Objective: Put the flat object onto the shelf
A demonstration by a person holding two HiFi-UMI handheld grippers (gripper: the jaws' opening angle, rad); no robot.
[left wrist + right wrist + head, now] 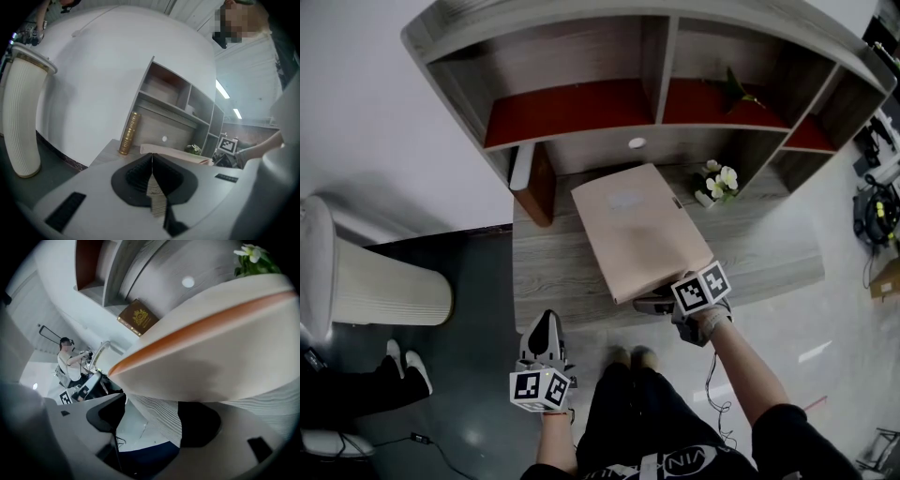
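The flat object (642, 230) is a beige board with an orange edge (201, 324). It tilts over the desk (553, 272) below the shelf (572, 112), and its near end juts past the desk's front edge. My right gripper (658, 302) is shut on its near right corner. In the right gripper view the board fills the top right above the gripper (154, 404), lying against the right pad. My left gripper (546, 323) hangs in front of the desk, lower left. It is shut and holds nothing, its jaws meeting in a thin line (152, 164).
A gold-brown book (539, 183) stands upright at the desk's back left. A small pot of white flowers (719, 180) sits at the back right, a plant (733, 89) on the shelf above. A white ribbed bin (384, 281) stands left on the floor, another person's shoes (403, 361) near it.
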